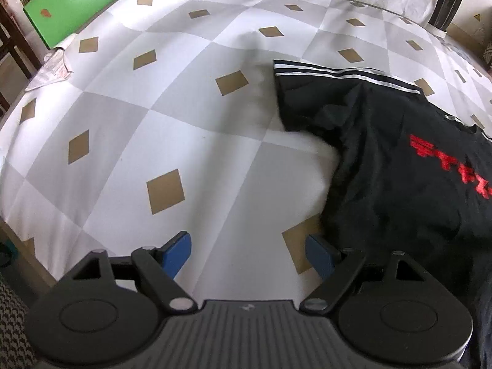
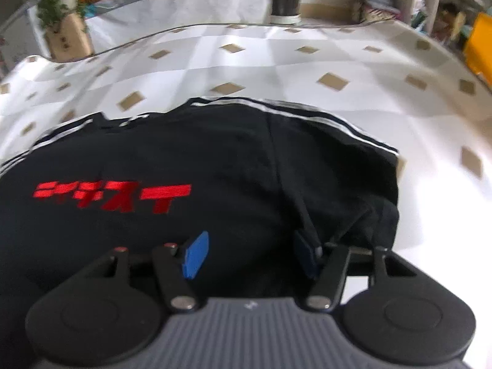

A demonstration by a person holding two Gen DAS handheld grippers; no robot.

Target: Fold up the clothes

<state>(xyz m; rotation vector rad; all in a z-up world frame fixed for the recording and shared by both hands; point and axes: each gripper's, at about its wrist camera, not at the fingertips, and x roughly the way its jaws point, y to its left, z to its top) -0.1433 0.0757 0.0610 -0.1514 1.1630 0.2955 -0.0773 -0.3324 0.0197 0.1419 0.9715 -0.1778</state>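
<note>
Black T-shirt [image 2: 215, 166] lies spread on checked tablecloth [image 1: 153, 98], soft, limp. Your left gripper [image 1: 247, 255] and right gripper [image 2: 249, 252] both spread, empty. Pinch striped sleeve hem [image 1: 338, 73]; expect sag.

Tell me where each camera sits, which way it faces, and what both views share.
Left wrist: on the left gripper, low over the tablecloth, facing the T-shirt's sleeve side; its open blue fingers show.
Right wrist: on the right gripper, over the T-shirt, facing its striped edge; open fingers show.
Shared: T-shirt, tablecloth.
</note>
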